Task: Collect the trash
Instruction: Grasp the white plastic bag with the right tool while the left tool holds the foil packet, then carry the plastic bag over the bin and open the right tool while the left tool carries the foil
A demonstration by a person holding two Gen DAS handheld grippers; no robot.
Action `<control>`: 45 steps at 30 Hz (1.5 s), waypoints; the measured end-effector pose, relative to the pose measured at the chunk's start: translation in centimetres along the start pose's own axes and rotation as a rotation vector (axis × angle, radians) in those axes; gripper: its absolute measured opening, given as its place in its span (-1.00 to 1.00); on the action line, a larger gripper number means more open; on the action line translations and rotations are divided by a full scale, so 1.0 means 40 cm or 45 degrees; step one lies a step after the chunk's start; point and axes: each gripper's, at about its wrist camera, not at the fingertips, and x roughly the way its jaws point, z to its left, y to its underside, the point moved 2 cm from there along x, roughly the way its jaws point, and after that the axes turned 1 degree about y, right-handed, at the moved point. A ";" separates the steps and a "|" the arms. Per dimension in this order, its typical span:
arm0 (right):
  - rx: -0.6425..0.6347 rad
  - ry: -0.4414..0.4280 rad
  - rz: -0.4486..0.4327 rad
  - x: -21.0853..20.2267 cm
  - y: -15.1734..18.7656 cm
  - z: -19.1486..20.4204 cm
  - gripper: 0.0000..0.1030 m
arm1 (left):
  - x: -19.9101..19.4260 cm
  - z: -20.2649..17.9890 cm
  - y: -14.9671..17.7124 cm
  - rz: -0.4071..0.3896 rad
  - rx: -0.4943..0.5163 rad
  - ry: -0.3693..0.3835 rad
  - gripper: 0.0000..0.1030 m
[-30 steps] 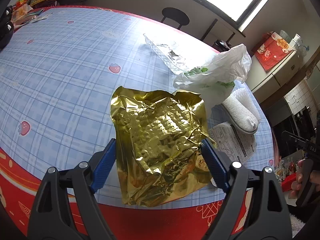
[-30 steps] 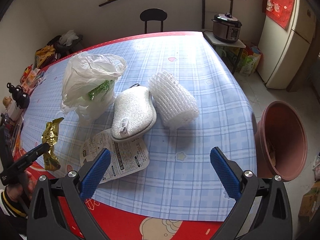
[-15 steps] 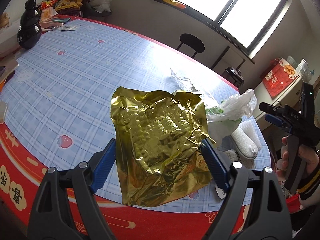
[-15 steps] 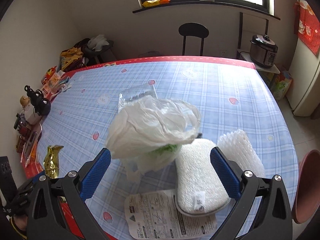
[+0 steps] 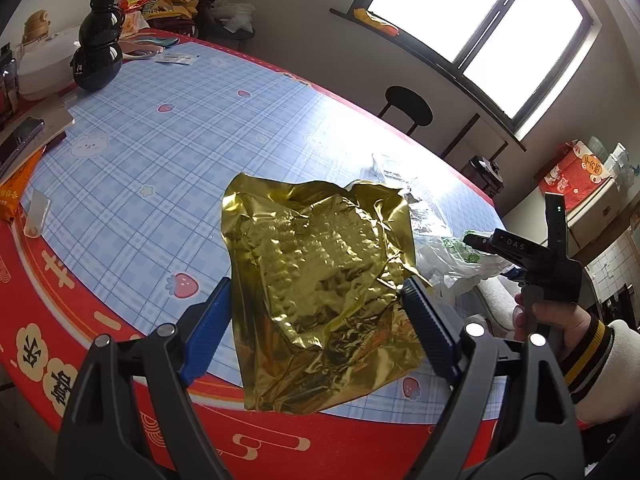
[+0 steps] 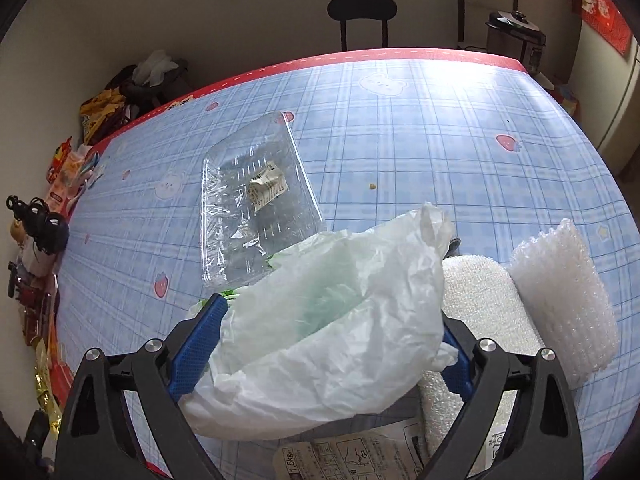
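left claw [image 5: 316, 320] grips the gold foil bag [image 5: 320, 280]; right claw [image 6: 332, 340], just closing, straddles the white plastic bag [image 6: 332, 320] on the table [image 6: 440, 140].

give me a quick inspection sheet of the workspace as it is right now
surface: table under a blue plaid cloth with a red border.
job's things: gold foil bag between the left tongs, pads against its edges; white plastic bag between the right tongs; clear plastic tray with a scrap of paper in it; white foam netting; white scrubber pad; printed leaflet.
clutter: black gourd-shaped bottle and snack packets along the far edge.
grippers: left shut on the foil bag; right has just been closing around the plastic bag, pad contact unclear.
cables: nothing seen.
surroundings: window, black chair, rice cooker.
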 end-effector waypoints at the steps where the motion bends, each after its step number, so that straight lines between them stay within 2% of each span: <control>1: 0.001 -0.006 -0.002 -0.008 0.002 0.000 0.48 | -0.001 -0.004 0.000 -0.004 -0.006 0.002 0.63; 2: 0.004 -0.018 -0.011 -0.020 0.003 -0.003 0.42 | -0.001 -0.006 -0.002 -0.006 -0.006 0.006 0.63; 3: 0.004 -0.033 -0.024 -0.035 0.004 -0.003 0.26 | -0.001 -0.010 -0.004 -0.009 -0.005 0.011 0.63; 6: 0.012 -0.081 -0.065 -0.084 0.014 -0.019 0.05 | 0.001 -0.032 -0.009 -0.012 0.017 0.029 0.63; 10: 0.021 -0.153 -0.135 -0.159 0.034 -0.041 -0.10 | 0.006 -0.071 -0.020 -0.014 0.057 0.059 0.63; 16: -0.059 -0.175 -0.285 -0.298 0.056 -0.084 -0.11 | 0.005 -0.140 -0.035 -0.020 0.118 0.107 0.63; 26: 0.061 -0.080 -0.460 -0.472 0.121 -0.300 -0.11 | -0.002 -0.295 -0.041 -0.010 0.258 0.175 0.63; 36: 0.271 0.041 -0.569 -0.597 0.225 -0.571 -0.11 | 0.034 -0.568 0.004 0.042 0.476 0.277 0.63; 45: 0.431 0.211 -0.591 -0.668 0.316 -0.842 -0.11 | 0.082 -0.843 0.080 0.098 0.627 0.425 0.63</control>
